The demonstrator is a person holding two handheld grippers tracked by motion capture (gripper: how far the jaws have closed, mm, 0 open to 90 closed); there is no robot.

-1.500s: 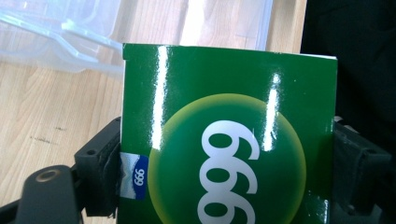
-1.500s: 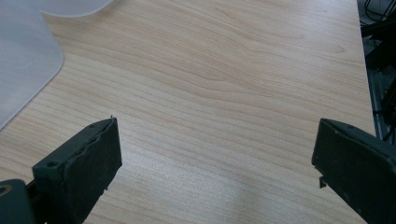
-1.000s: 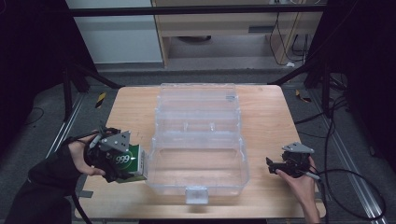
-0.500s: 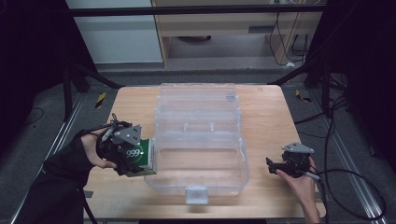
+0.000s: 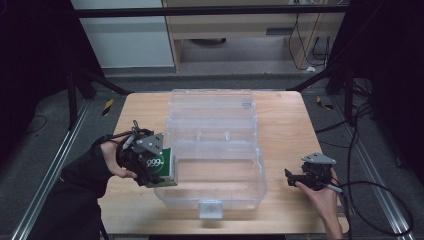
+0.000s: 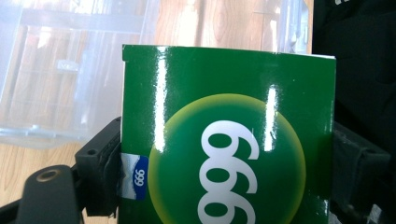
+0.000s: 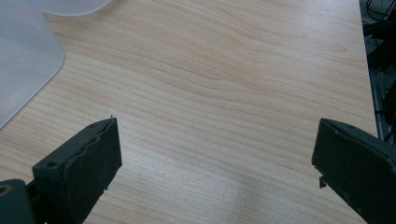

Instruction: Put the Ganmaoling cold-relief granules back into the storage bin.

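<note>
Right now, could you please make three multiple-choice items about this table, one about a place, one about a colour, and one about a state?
1. Where is the green box?
A. At the left wall of the clear plastic case
B. Under the right claw
C. On the floor

2. What colour are the big digits printed on the box?
A. Red
B. White
C. Black

3. How does the right claw stand?
A. Shut on the box
B. Shut on a cable
C. Open, with bare wood between its jaws

Answers:
1 A: in the high view the left claw carries the box right beside the case's left side.
2 B: the left gripper view shows white digits on a yellow-green circle.
3 C: the right gripper view shows both jaws wide apart over the wooden table.
</note>
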